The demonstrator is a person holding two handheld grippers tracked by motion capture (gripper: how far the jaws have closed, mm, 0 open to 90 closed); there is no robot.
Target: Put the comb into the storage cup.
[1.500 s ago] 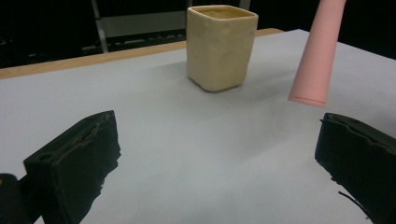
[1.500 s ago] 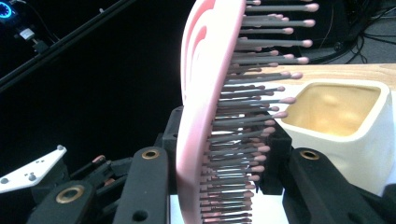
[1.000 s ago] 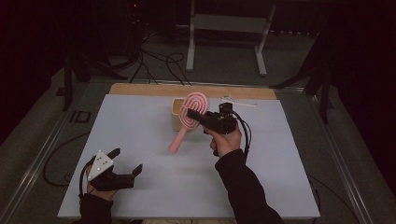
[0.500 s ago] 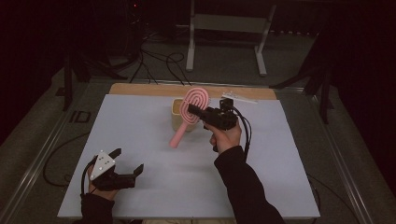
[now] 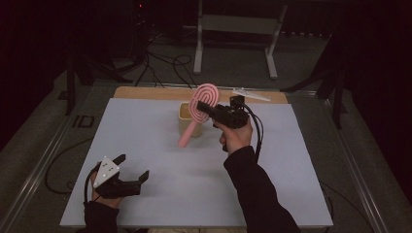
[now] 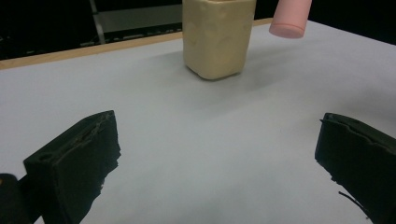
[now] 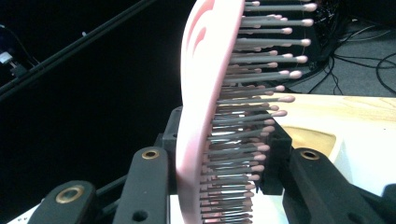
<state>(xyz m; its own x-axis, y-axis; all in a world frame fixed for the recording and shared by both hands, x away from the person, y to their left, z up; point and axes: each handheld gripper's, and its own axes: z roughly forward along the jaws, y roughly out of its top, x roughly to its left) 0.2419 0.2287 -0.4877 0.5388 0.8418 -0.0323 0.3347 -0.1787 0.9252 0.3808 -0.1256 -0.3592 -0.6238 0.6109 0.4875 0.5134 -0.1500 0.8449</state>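
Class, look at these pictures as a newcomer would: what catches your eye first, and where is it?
The pink hairbrush stands out first: the right claw is clamped on its spiral-patterned head, holding it up at the far middle of the table, handle slanting down in front of the cream cup. Near the table's front left corner, the left claw rests open with nothing between its jaws.

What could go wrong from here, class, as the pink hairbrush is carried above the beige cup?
1. The right claw grips the hairbrush by its head, one jaw against the bristles; the bristles may give, so the brush could slip or twist.
2. The handle end hangs just beside the cup; a swing might knock the cup over.
3. The left claw rests open, far from the cup, so nothing steadies it.
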